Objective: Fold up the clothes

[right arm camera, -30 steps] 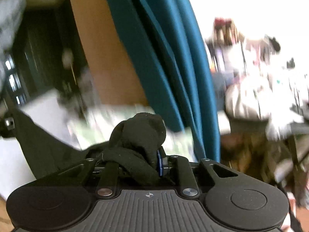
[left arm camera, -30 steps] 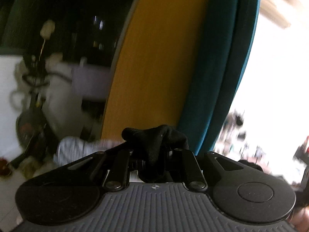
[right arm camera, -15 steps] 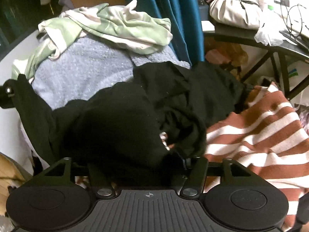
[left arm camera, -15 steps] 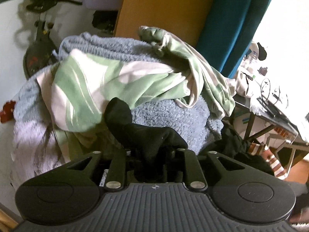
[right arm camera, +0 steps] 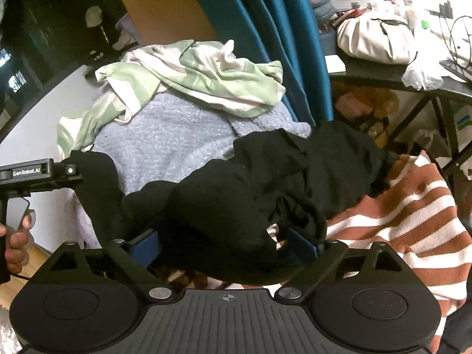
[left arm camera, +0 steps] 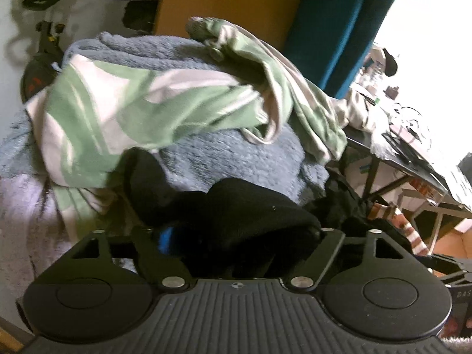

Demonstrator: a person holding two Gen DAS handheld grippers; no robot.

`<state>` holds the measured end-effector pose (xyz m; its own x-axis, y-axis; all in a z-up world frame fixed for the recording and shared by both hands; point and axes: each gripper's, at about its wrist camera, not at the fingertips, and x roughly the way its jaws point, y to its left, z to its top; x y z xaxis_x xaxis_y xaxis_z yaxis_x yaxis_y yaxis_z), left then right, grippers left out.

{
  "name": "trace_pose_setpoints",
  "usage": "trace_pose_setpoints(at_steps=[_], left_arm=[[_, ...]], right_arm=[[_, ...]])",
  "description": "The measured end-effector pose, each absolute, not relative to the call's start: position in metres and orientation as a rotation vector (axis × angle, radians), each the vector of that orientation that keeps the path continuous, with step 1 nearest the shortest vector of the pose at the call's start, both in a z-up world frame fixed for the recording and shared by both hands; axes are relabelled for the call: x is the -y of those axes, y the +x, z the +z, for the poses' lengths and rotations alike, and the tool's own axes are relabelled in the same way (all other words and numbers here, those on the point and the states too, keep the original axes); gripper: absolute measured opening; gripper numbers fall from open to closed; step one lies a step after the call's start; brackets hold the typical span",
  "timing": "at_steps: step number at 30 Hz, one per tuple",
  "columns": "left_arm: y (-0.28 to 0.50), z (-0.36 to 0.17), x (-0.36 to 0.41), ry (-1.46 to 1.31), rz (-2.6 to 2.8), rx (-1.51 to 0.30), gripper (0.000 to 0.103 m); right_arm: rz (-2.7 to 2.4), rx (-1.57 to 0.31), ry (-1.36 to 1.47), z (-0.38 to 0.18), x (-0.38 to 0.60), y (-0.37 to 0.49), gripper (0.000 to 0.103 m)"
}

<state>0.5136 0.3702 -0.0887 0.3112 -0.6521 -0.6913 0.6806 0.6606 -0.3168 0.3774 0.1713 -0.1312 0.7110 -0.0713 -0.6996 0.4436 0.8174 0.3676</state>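
Both tools, left tool [left arm camera: 236, 233] and right tool [right arm camera: 227, 242], spreading wide, black garment [right arm camera: 236, 206] slumping between, risking bunching lower centre.

Teal curtain [right arm camera: 265, 44], orange wall panel [left arm camera: 230, 3], cluttered black desk [right arm camera: 383, 73], perhaps a white bag [right arm camera: 374, 38].

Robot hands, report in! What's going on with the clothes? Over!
Left gripper open, right gripper open. Black garment bunched between both, unfolded. Striped sweater underneath; green-and-white cloth and blue fleece piled behind.
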Motion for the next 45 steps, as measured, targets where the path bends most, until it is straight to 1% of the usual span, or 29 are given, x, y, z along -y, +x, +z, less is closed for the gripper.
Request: trace_pose_setpoints(at_steps=[5,6,7,8,14,19,24,25,26,28,31,33,35,36,37,39,40,41,42,43,45], left_arm=[[0.51,-0.094,-0.365,0.065,-0.901,-0.905,0.083],[0.51,-0.094,-0.364,0.067,-0.905,-0.906,0.083],[0.509,-0.094,-0.364,0.068,-0.909,-0.907,0.083],[0.51,-0.094,-0.364,0.069,-0.914,-0.908,0.083],[0.509,-0.098,-0.36,0.074,-0.941,-0.918,0.083],[0.51,-0.1,-0.356,0.082,-0.952,-0.93,0.084],[0.51,-0.1,-0.353,0.092,-0.963,-0.935,0.085],[0.509,-0.1,-0.352,0.095,-0.966,-0.936,0.085],[0.509,-0.1,-0.352,0.099,-0.97,-0.937,0.085],[0.507,-0.101,-0.352,0.108,-0.978,-0.938,0.087],[0.505,-0.101,-0.353,0.111,-0.996,-0.942,0.088],[0.505,-0.102,-0.352,0.102,-1.014,-0.951,0.088],[0.504,-0.102,-0.35,0.093,-1.031,-0.956,0.09],[0.503,-0.103,-0.349,0.091,-1.039,-0.958,0.092],[0.502,-0.105,-0.347,0.089,-1.044,-0.962,0.093],[0.498,-0.11,-0.342,0.096,-1.057,-0.977,0.094],[0.495,-0.113,-0.339,0.109,-1.064,-0.98,0.095],[0.493,-0.116,-0.335,0.123,-1.071,-0.982,0.096],[0.49,-0.119,-0.332,0.139,-1.077,-0.984,0.096],[0.488,-0.122,-0.33,0.155,-1.082,-0.986,0.096],[0.485,-0.128,-0.325,0.189,-1.089,-0.989,0.096]], right_arm=[[-0.277,-0.745,0.567,-0.132,-0.17,0.38,0.09],[-0.274,-0.746,0.567,-0.131,-0.17,0.379,0.093],[-0.271,-0.747,0.567,-0.131,-0.169,0.378,0.099],[-0.273,-0.747,0.568,-0.131,-0.168,0.377,0.1],[-0.413,-0.748,0.655,-0.14,-0.145,0.367,0.1],[-0.375,-0.759,0.685,-0.147,-0.146,0.375,0.102],[-0.323,-0.82,0.681,-0.168,-0.156,0.393,0.102],[-0.309,-0.826,0.685,-0.172,-0.158,0.395,0.098],[-0.296,-0.83,0.668,-0.173,-0.16,0.397,0.091],[-0.304,-0.821,0.612,-0.171,-0.164,0.398,0.034],[-0.349,-0.783,0.517,-0.162,-0.167,0.396,0.032],[-0.41,-0.736,0.528,-0.158,-0.16,0.392,0.032],[-0.487,-0.733,0.508,-0.16,-0.153,0.391,0.035],[-0.522,-0.733,0.5,-0.161,-0.15,0.391,0.041],[-0.539,-0.742,0.499,-0.164,-0.147,0.391,0.054],[-0.54,-0.753,0.519,-0.172,-0.14,0.391,0.069],[-0.538,-0.756,0.527,-0.176,-0.137,0.391,0.074],[-0.54,-0.759,0.533,-0.18,-0.135,0.391,0.076],[-0.545,-0.761,0.546,-0.184,-0.132,0.391,0.082],[-0.547,-0.763,0.564,-0.188,-0.13,0.391,0.085],[-0.536,-0.762,0.63,-0.196,-0.125,0.392,0.086]])
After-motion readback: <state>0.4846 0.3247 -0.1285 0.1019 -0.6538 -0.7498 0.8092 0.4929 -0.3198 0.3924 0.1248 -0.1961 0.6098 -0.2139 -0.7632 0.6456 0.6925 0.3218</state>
